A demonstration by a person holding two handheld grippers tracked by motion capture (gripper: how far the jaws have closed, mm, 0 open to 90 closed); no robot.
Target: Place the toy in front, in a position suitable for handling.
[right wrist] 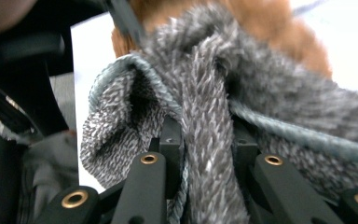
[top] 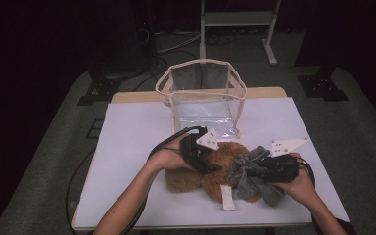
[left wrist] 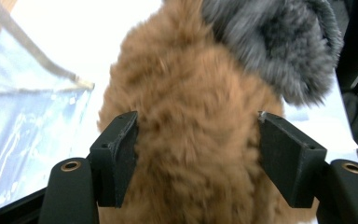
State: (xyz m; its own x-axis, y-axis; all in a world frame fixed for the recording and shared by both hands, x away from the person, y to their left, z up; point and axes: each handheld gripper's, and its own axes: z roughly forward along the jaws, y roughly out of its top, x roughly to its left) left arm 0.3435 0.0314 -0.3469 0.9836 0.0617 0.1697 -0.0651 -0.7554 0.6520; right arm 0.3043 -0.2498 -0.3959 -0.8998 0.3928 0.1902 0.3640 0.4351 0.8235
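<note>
A brown furry soft item [top: 196, 178] lies on the white table top [top: 137, 147], with a grey fuzzy knit cloth [top: 249, 183] draped over its right part. My left gripper [top: 209, 164] is open and straddles the brown fur [left wrist: 191, 140]; its jaws stand wide apart, one on each side of it. My right gripper [top: 255, 169] is shut on a fold of the grey cloth [right wrist: 209, 116], which bunches up between its jaws [right wrist: 207, 158]. The grey cloth [left wrist: 270, 42] also lies beyond the brown fur in the left gripper view.
A clear plastic bag with beige trim [top: 201, 93] stands open just behind the pile; its wall [left wrist: 28, 116] is close to the left gripper's left side. A white tag [top: 227, 198] sticks out near the front. A metal stand [top: 237, 19] and cables are on the floor behind.
</note>
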